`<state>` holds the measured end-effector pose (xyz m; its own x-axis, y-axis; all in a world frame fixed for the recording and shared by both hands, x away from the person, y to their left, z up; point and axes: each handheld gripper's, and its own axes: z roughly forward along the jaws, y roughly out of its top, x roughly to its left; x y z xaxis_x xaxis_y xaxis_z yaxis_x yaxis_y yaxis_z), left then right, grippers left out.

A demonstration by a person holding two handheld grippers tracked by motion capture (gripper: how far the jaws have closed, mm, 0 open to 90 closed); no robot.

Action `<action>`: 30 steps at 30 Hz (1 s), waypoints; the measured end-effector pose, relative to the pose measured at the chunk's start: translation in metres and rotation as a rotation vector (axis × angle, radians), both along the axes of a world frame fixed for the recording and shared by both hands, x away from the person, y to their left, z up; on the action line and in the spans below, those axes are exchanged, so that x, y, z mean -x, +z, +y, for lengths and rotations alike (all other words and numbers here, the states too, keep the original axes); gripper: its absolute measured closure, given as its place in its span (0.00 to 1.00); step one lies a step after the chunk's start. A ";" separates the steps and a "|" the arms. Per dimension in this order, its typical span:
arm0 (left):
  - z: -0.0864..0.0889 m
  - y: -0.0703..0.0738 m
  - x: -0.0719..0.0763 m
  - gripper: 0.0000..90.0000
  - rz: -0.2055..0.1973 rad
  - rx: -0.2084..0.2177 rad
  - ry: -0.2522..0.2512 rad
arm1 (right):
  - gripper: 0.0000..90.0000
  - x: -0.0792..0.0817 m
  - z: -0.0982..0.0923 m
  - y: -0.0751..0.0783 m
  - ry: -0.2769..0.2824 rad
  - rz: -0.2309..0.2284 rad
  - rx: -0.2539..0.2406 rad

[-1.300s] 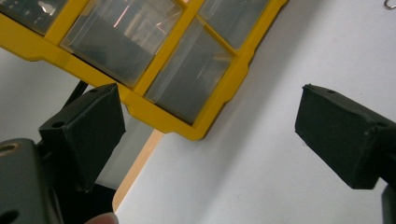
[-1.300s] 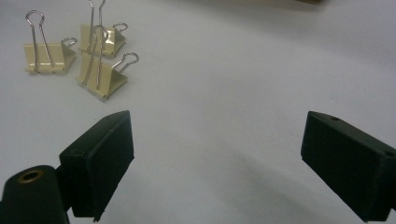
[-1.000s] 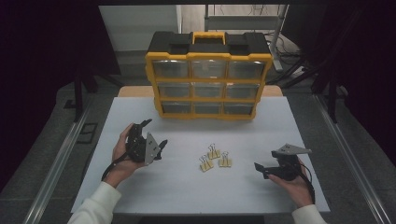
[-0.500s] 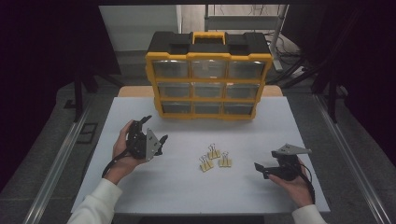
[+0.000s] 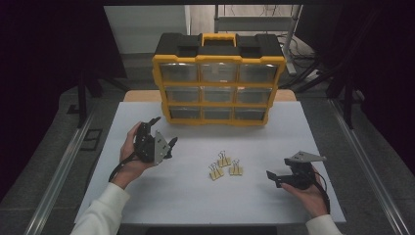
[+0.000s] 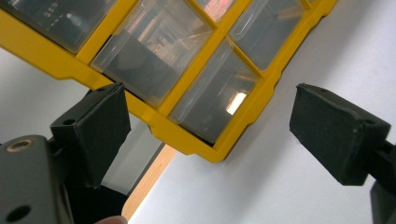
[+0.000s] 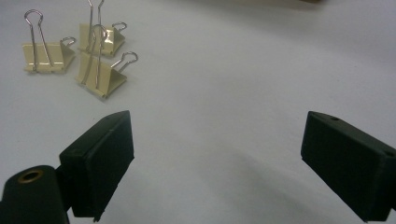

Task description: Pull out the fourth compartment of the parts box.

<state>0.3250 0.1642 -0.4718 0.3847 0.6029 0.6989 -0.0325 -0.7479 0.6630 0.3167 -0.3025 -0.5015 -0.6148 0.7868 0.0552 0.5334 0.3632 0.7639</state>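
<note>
White table [image 5: 195,196], three binder clips [image 5: 224,165], organiser [image 5: 218,83] lettering possibly unreadable

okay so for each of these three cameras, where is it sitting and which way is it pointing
High view: above the person's side, looking forward and down on the table, organizer, clips, both hands and grippers.
Left gripper view: on the left gripper, aimed at the organizer's bottom drawers; its open fingers show.
Right gripper view: on the right gripper, low over the table, facing the clips; open fingers show.
Shared: high and right gripper views both show the three clips.
</note>
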 end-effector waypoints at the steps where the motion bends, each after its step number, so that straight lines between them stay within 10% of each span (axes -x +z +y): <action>1: -0.001 0.000 -0.001 0.14 -0.004 -0.009 0.001 | 0.11 0.000 0.000 0.000 0.000 0.000 0.000; 30: -0.007 0.014 -0.017 0.13 -0.033 -0.017 -0.011 | 0.11 0.000 0.000 0.000 -0.002 0.000 -0.003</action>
